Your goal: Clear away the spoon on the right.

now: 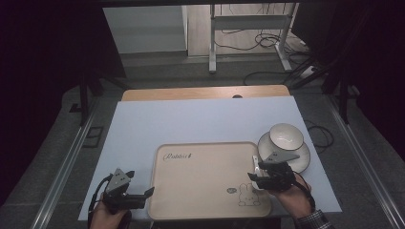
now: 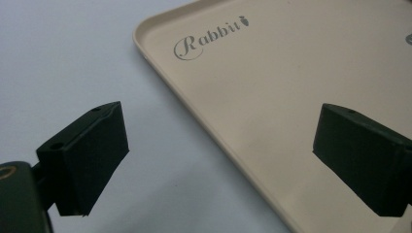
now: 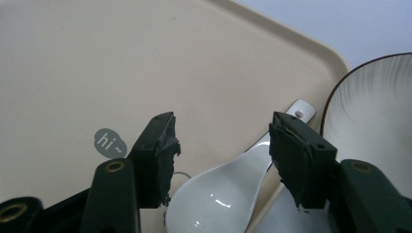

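- tray (image 1: 200,176): beige, rabbit drawing and "rabbit" lettering, lying flat on the pale table (image 1: 200,119); landmark for all entries below
- spoon (image 3: 218,194): white ceramic, bowl resting on the tray's right edge, handle running out over the rim toward the plate; lies between the right gripper's jaws with no pad pressing on it
- right gripper (image 3: 221,145): over the tray's right edge, jaws apart, released, nothing grasped
- left gripper (image 2: 218,160): at the tray's left edge, jaws spread wide, one over the table and one over the tray, empty
- bowl (image 1: 285,136): white, dark-rimmed, sitting on a plate (image 1: 301,160) just beside the tray's far right corner, off the tray
- progress, as judged: spoon appears set down at the tray's rim and let go; bowl and plate not yet on the tray, if they are meant to go there
- view notes: the right gripper view gives the spoon's lie and the "hi~" mark on the tray; the high view gives the bowl stacked on its plate and both hands; the left gripper view gives the tray's near-left rim close up
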